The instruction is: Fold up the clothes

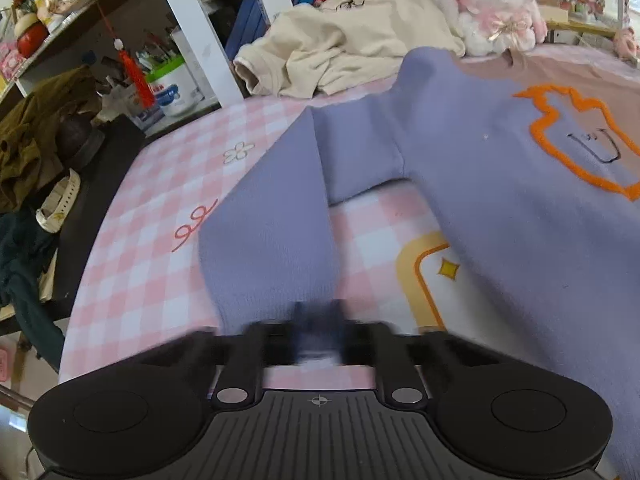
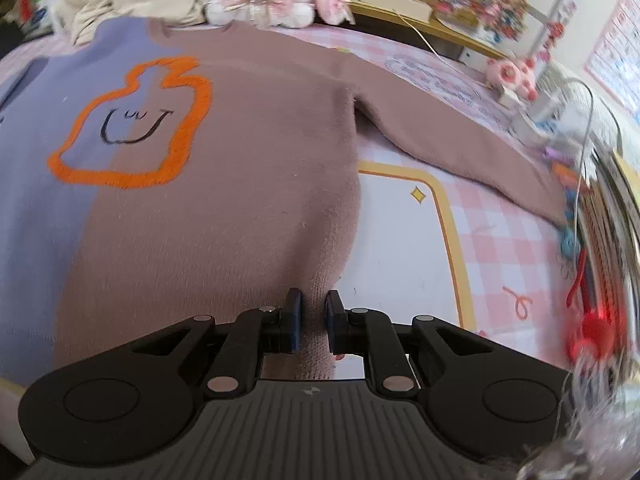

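Observation:
A sweater, purple on one half (image 1: 500, 200) and brown on the other (image 2: 240, 160), lies flat on the pink checked sheet (image 1: 152, 220), with an orange outline and a smiling face on its chest. Its purple sleeve (image 1: 272, 220) is bent back and runs down toward my left gripper (image 1: 318, 320). That gripper is blurred, its fingers close together at the sleeve's end; I see no cloth between them. My right gripper (image 2: 314, 320) is shut on a fold of the brown hem. The brown sleeve (image 2: 460, 144) lies stretched out to the right.
A crumpled cream garment (image 1: 340, 52) and a white plush rabbit (image 1: 496, 8) sit behind the sweater. Cluttered shelves and dark clothes (image 1: 24, 152) border the left edge. Wires, boxes and red trinkets (image 2: 592, 332) crowd the right edge.

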A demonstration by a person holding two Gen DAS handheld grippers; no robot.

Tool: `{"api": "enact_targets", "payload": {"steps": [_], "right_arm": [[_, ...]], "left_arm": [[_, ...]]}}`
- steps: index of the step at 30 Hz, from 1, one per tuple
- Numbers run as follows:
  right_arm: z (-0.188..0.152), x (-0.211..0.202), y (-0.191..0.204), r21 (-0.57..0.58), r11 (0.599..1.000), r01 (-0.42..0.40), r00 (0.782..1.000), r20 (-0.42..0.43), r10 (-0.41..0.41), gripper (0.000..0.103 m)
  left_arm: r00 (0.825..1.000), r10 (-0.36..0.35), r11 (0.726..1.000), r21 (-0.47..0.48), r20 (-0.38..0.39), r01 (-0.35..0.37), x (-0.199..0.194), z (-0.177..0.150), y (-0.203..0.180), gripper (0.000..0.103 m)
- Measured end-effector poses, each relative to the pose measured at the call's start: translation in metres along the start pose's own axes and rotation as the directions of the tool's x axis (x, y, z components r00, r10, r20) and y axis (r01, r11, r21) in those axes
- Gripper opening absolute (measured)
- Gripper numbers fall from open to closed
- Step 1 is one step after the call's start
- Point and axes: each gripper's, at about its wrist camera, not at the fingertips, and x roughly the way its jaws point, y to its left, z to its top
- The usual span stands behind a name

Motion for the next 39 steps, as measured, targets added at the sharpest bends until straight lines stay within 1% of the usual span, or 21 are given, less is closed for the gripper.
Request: {"api": "enact_targets", "payload": {"steps": [2,3,5,6,8,10,12,14,16,17,19,20,21,24,27,28,30,31,34,37,39], "right_arm": [[0.0,0.0,-0.001,0.012,1.0,-0.004,1.0,-0.001,0.004,0.013],[0.0,0.0,-0.002,0.013,1.0,-0.005,1.0,-0.001,0.005,0.013],[0.001,0.001,-0.001,0.008,1.0,-0.001,1.0,-0.003,0.001,0.013],[0.001,0.001,0.0,0.002,1.0,0.004,1.0,-0.002,-0.004,0.013],[0.0,0.001,0.004,-0.018,1.0,0.016,1.0,0.001,-0.016,0.013],[0.0,0.001,0.008,-0.048,0.998,0.029,1.0,0.002,-0.029,0.013],[0.0,0.002,0.01,-0.071,0.997,0.038,0.999,0.002,-0.038,0.013],[0.0,0.002,0.01,-0.073,0.997,0.04,0.999,0.004,-0.039,0.013],[0.0,0.002,0.009,-0.066,0.997,0.038,0.999,0.007,-0.038,0.013],[-0.001,0.002,0.009,-0.061,0.997,0.037,0.999,0.009,-0.037,0.013],[-0.001,0.002,0.008,-0.053,0.998,0.034,0.999,0.009,-0.033,0.013],[0.0,0.002,0.008,-0.053,0.998,0.032,0.999,0.008,-0.032,0.013],[0.0,0.002,0.008,-0.052,0.998,0.031,0.999,0.007,-0.031,0.013],[0.0,0.002,0.008,-0.06,0.998,0.029,1.0,0.005,-0.029,0.013],[0.0,0.001,0.007,-0.051,0.998,0.03,1.0,0.009,-0.03,0.013],[-0.001,0.001,0.008,-0.05,0.998,0.032,0.999,0.011,-0.032,0.013],[-0.002,0.001,0.009,-0.05,0.998,0.038,0.999,0.016,-0.037,0.013],[-0.002,0.0,0.009,-0.05,0.998,0.04,0.999,0.019,-0.039,0.013],[-0.004,0.0,0.012,-0.044,0.998,0.041,0.999,0.031,-0.039,0.013],[-0.002,-0.001,0.022,-0.034,0.999,-0.019,0.999,0.04,0.02,0.013],[0.001,-0.001,0.036,-0.056,0.997,-0.05,0.997,0.049,0.053,0.013]], "left_arm": [[1.0,0.008,0.996,-0.091,0.029,-0.005,0.0,0.003,0.024,0.003],[0.998,0.044,0.986,-0.165,0.042,-0.037,0.0,0.008,0.048,0.003],[0.991,0.122,0.947,-0.307,0.058,-0.098,-0.001,0.017,0.095,0.004],[0.983,0.178,0.928,-0.34,0.05,-0.151,0.0,0.025,0.118,0.005],[0.971,0.239,0.906,-0.366,0.027,-0.213,0.006,0.038,0.151,0.012],[0.955,0.296,0.889,-0.367,0.007,-0.272,0.012,0.049,0.175,0.012],[0.937,0.35,0.868,-0.381,0.012,-0.319,0.007,0.052,0.177,0.012],[0.967,0.249,0.882,-0.428,0.062,-0.2,-0.004,0.047,0.165,0.013],[0.993,0.065,0.897,-0.442,0.096,-0.016,-0.011,0.037,0.141,0.016],[0.994,-0.049,0.893,-0.442,0.101,0.089,-0.011,0.031,0.123,0.021],[0.963,-0.251,0.859,-0.436,0.101,0.27,-0.007,0.022,0.086,0.033],[0.946,-0.313,0.848,-0.422,0.089,0.32,-0.002,0.02,0.068,0.038],[0.928,-0.365,0.838,-0.407,0.076,0.363,0.003,0.02,0.05,0.04],[0.935,-0.349,0.877,-0.326,0.068,0.352,0.014,0.03,0.012,0.04],[0.936,-0.342,0.869,-0.349,0.086,0.35,0.027,0.039,-0.002,0.039],[0.94,-0.327,0.876,-0.344,0.093,0.339,0.029,0.042,-0.005,0.036],[0.945,-0.313,0.884,-0.335,0.099,0.327,0.034,0.047,-0.013,0.02],[0.944,-0.315,0.884,-0.333,0.097,0.329,0.035,0.049,-0.013,0.005],[0.947,-0.307,0.874,-0.366,0.096,0.32,0.036,0.048,-0.008,0.005],[0.958,-0.268,0.848,-0.445,0.106,0.287,0.031,0.038,0.015,0.005],[0.965,-0.251,0.86,-0.44,0.079,0.26,0.031,0.031,0.028,0.005]]}}
